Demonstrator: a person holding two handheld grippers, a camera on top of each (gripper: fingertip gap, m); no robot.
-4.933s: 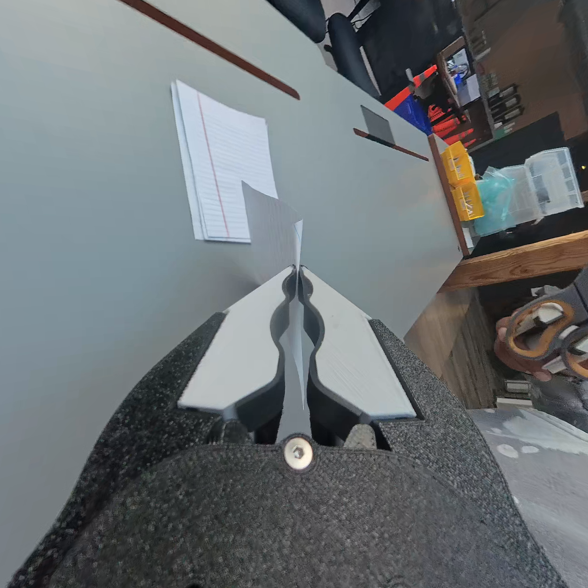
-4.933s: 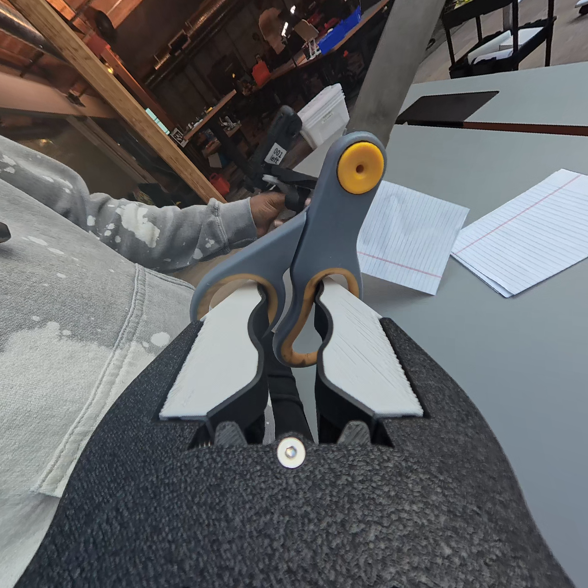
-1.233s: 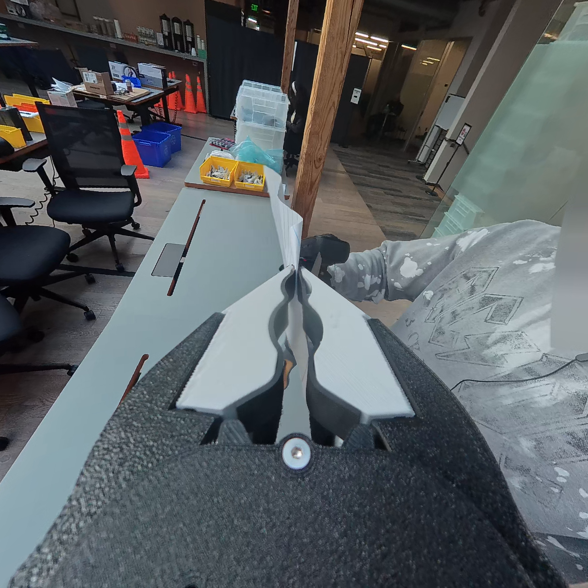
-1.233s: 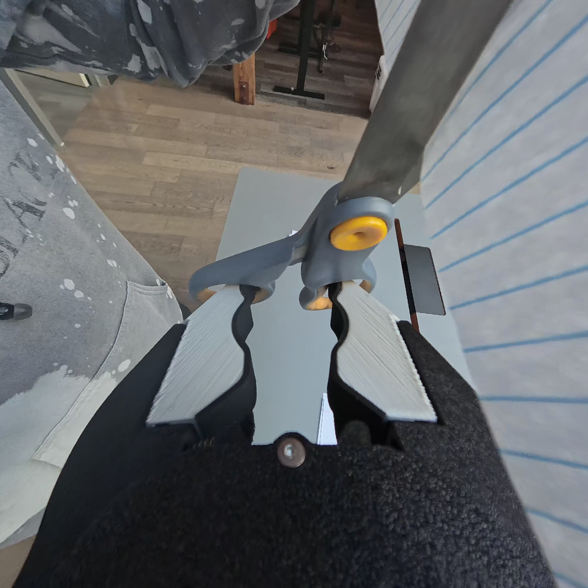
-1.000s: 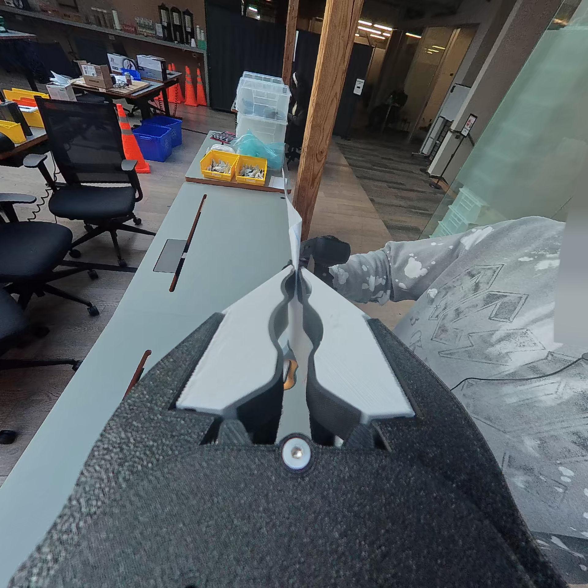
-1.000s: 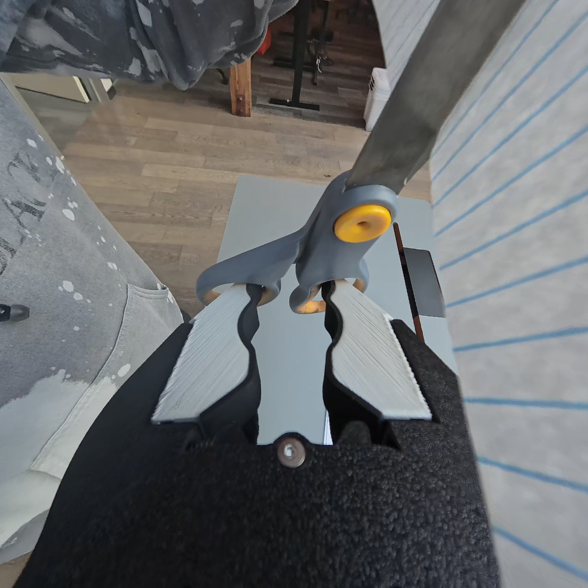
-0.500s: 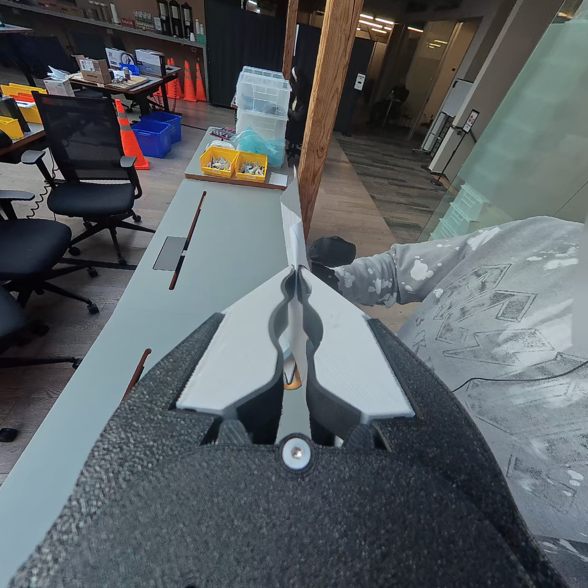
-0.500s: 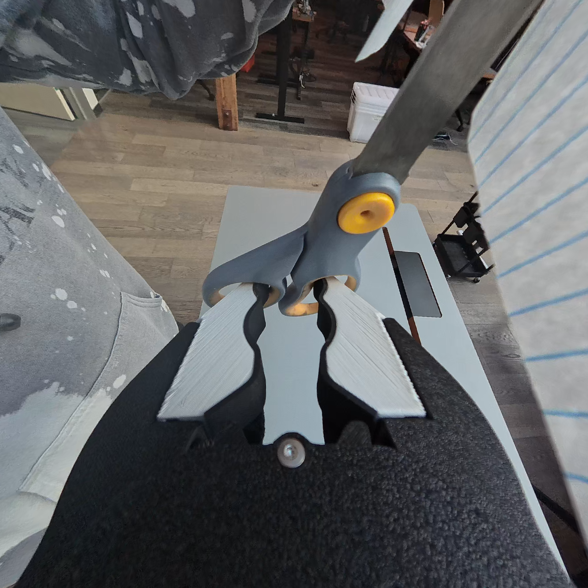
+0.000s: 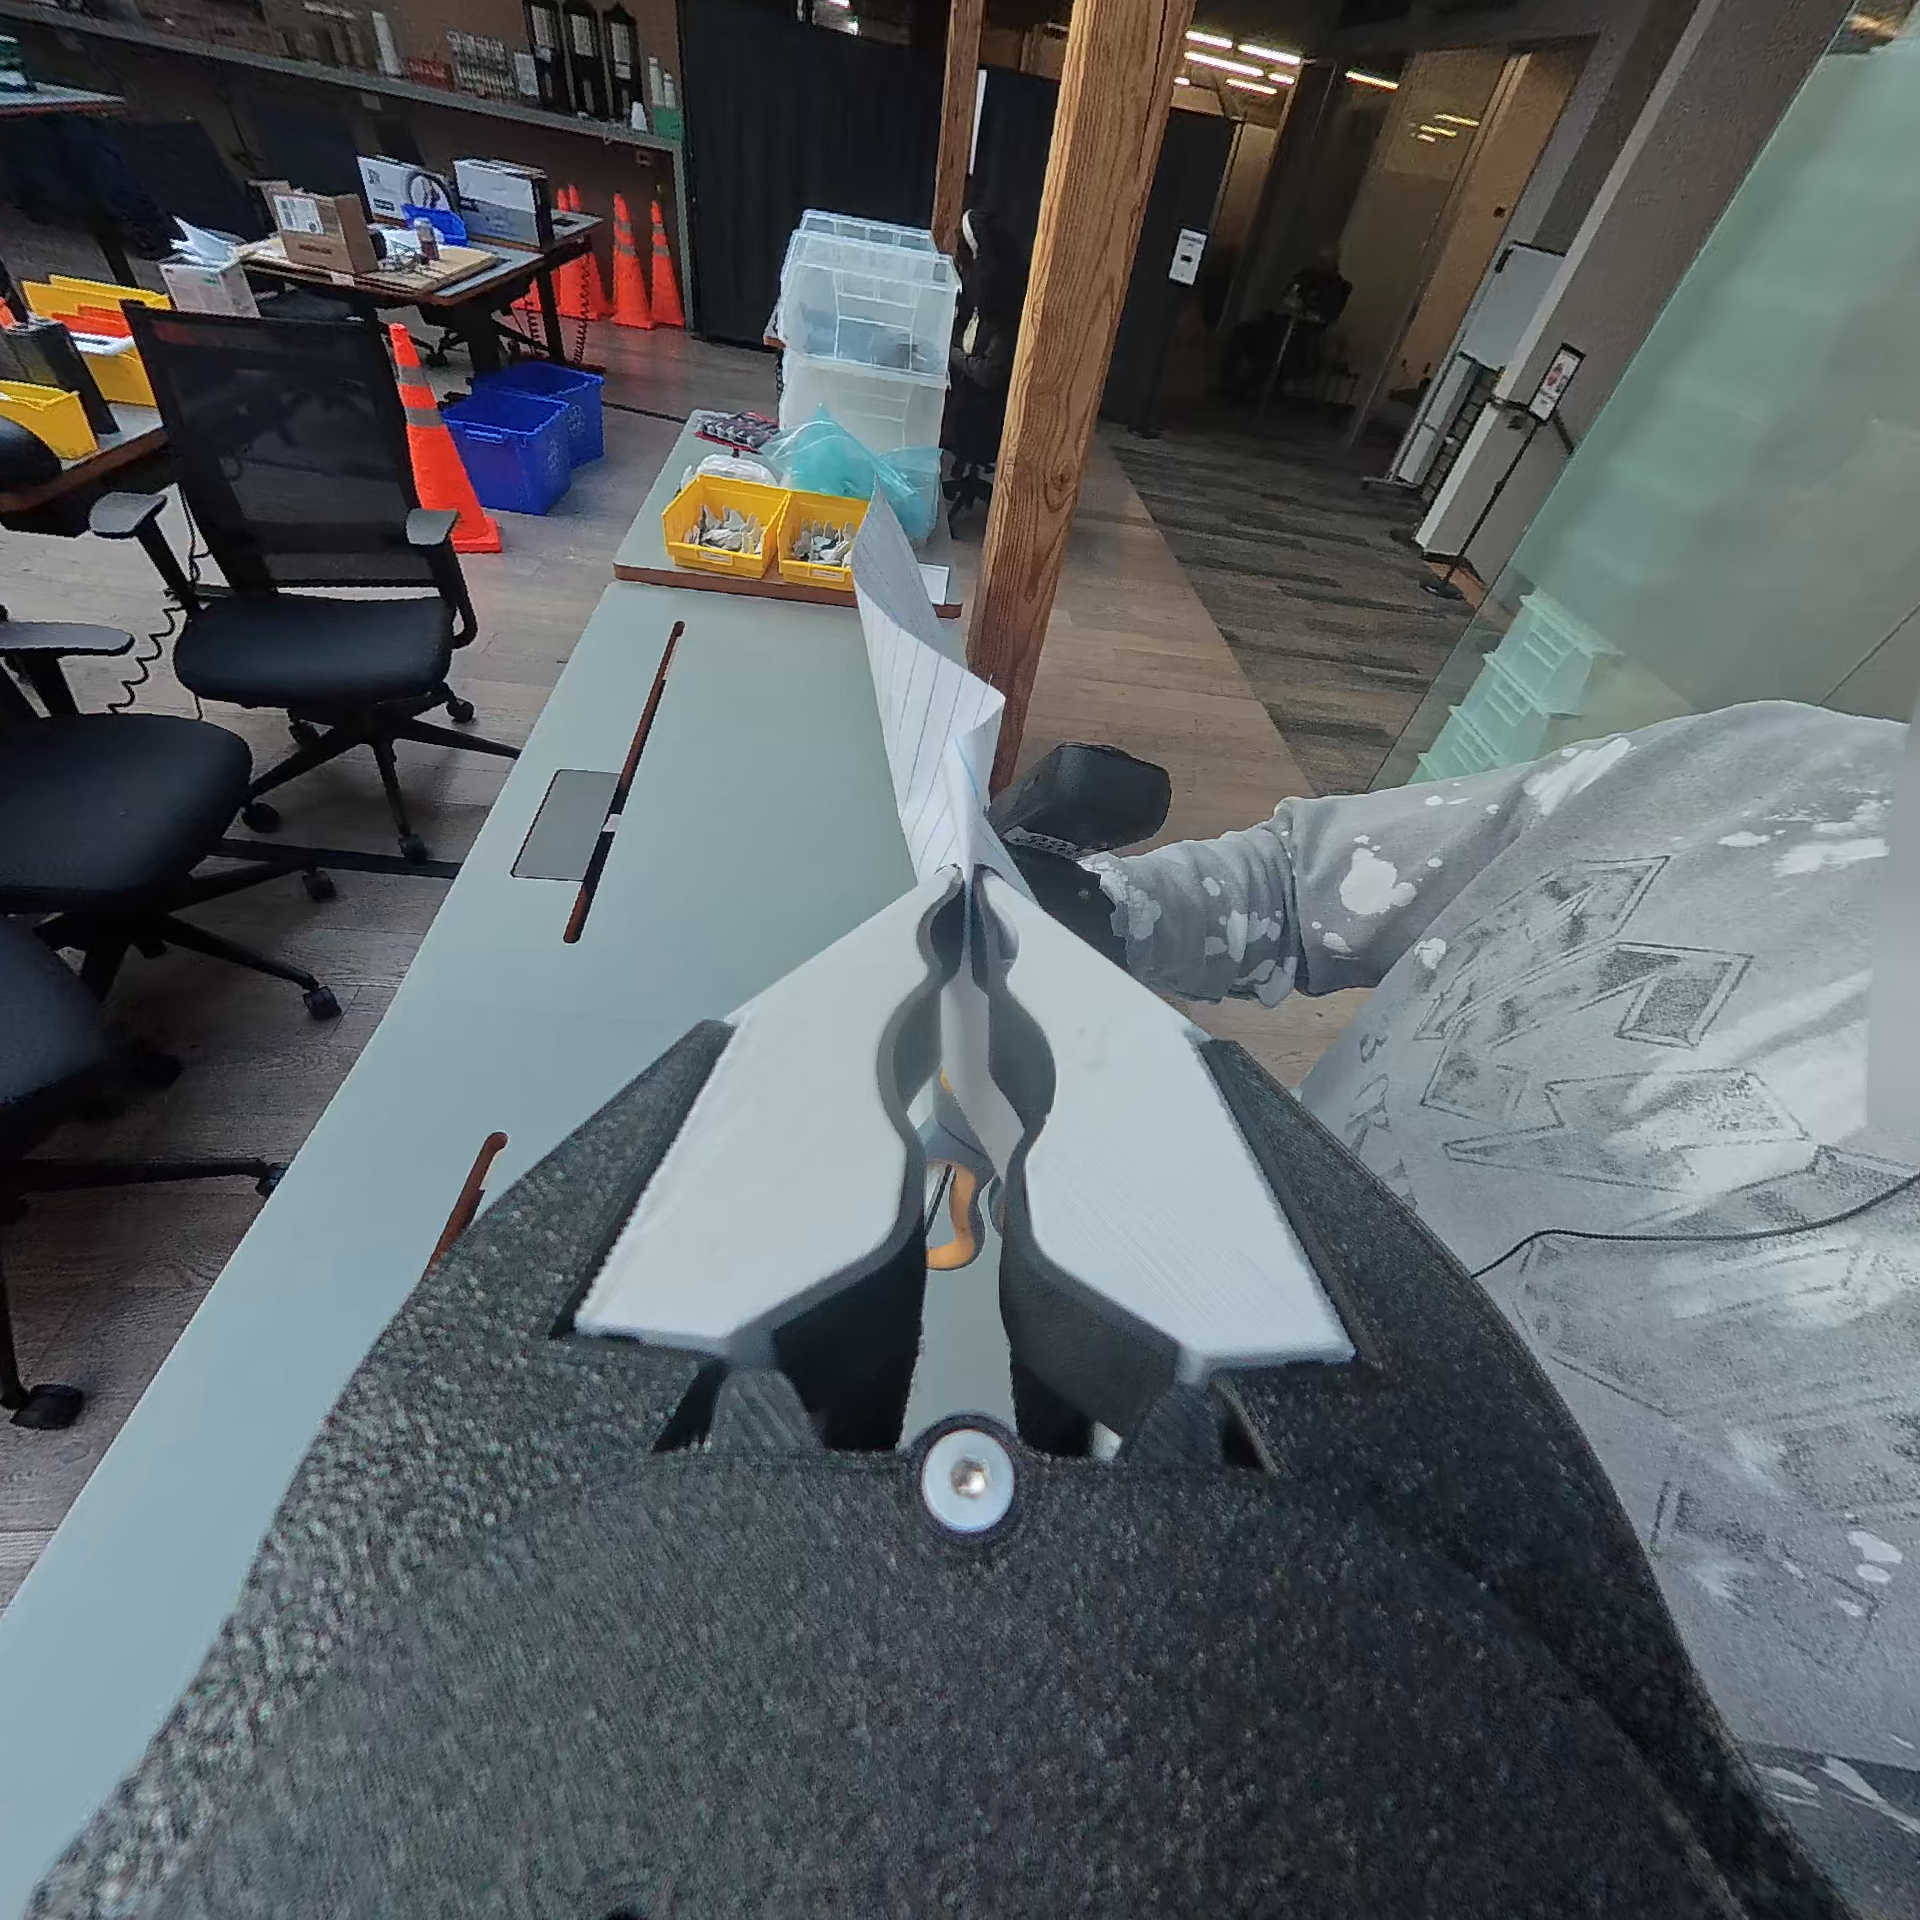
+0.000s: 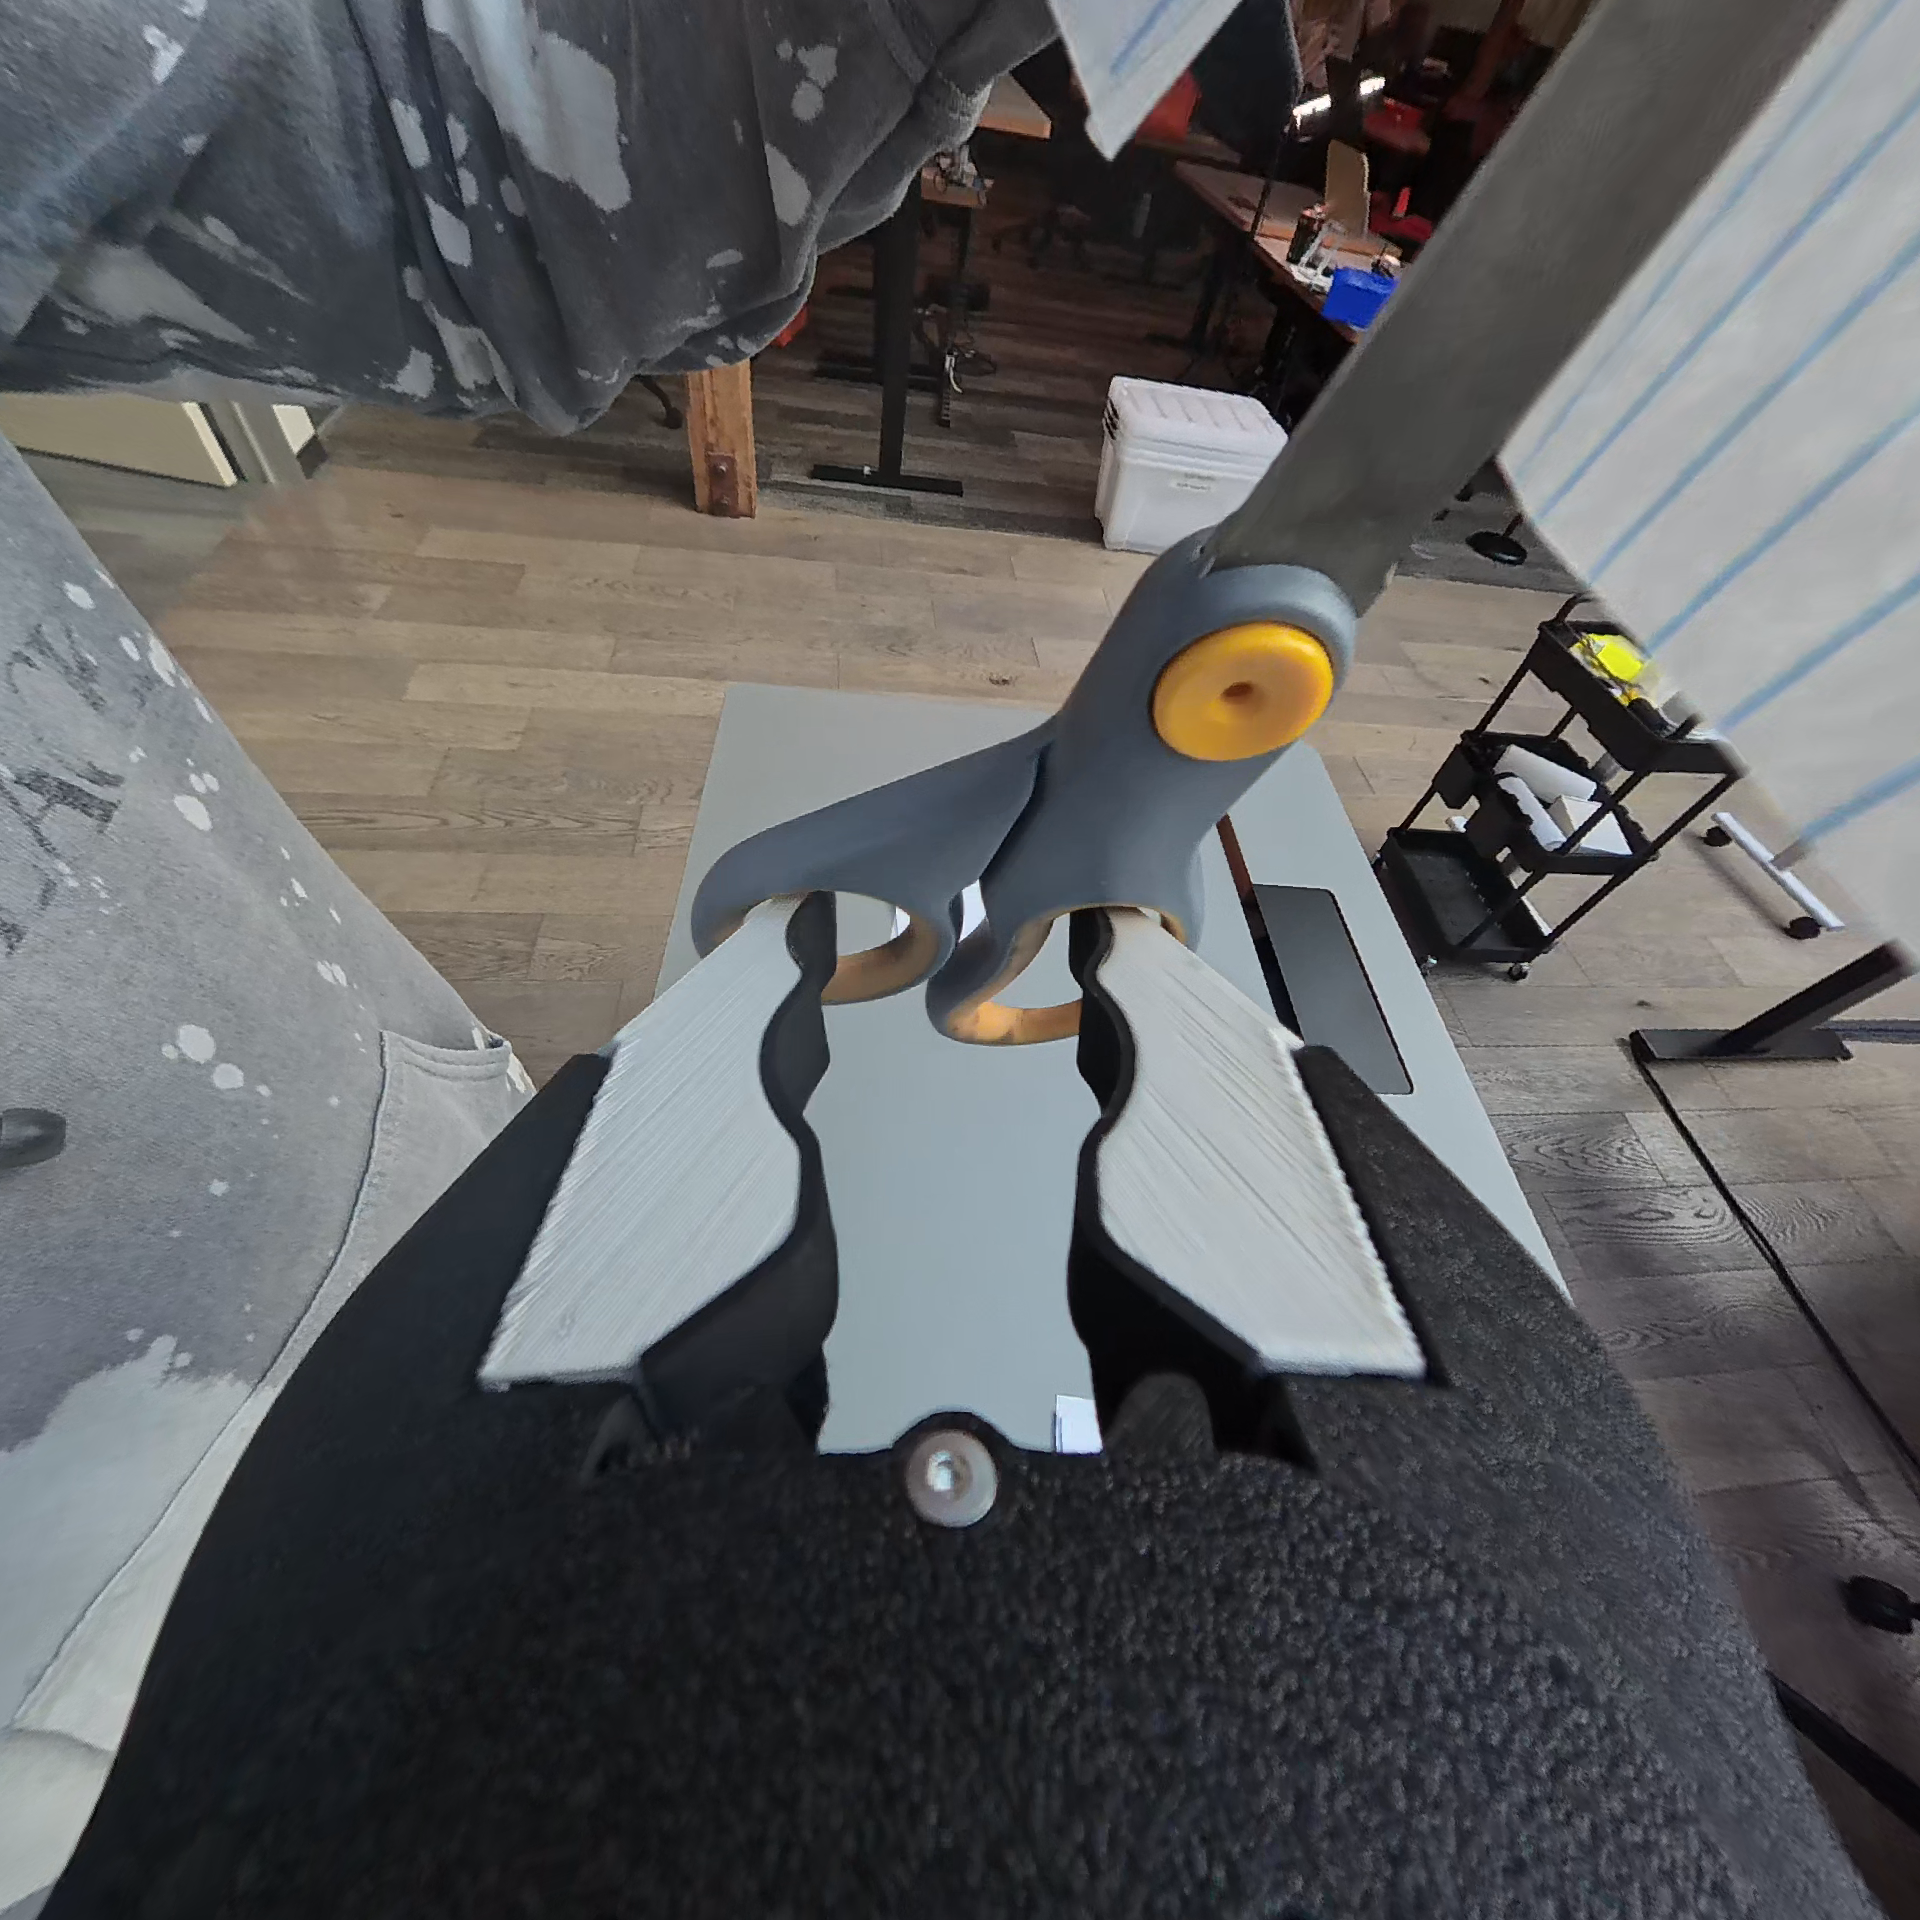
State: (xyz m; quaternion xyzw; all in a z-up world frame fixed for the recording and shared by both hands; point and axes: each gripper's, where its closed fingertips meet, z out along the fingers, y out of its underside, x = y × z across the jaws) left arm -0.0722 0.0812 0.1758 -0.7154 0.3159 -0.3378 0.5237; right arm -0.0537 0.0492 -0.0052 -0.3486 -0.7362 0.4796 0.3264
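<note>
My left gripper is shut on a sheet of lined paper and holds it upright above the grey table. My right gripper is open, with each finger through a handle loop of the grey and orange scissors. The scissors' blade runs up to the right, along the edge of the lined paper. A flap of the same paper hangs at the top. In the left wrist view an orange handle shows between the fingers, and the right gripper's black body shows behind the paper.
Black office chairs and an orange cone stand left of the table. Yellow bins and clear boxes stand at its far end by a wooden post. A person's grey sweatshirt is at right. A black cart stands on the floor.
The right gripper's fingers closed a little, then spread wide, opening the scissor handles. The paper edge has slid right of the blade and a flap now shows. The left gripper stays shut on the paper.
</note>
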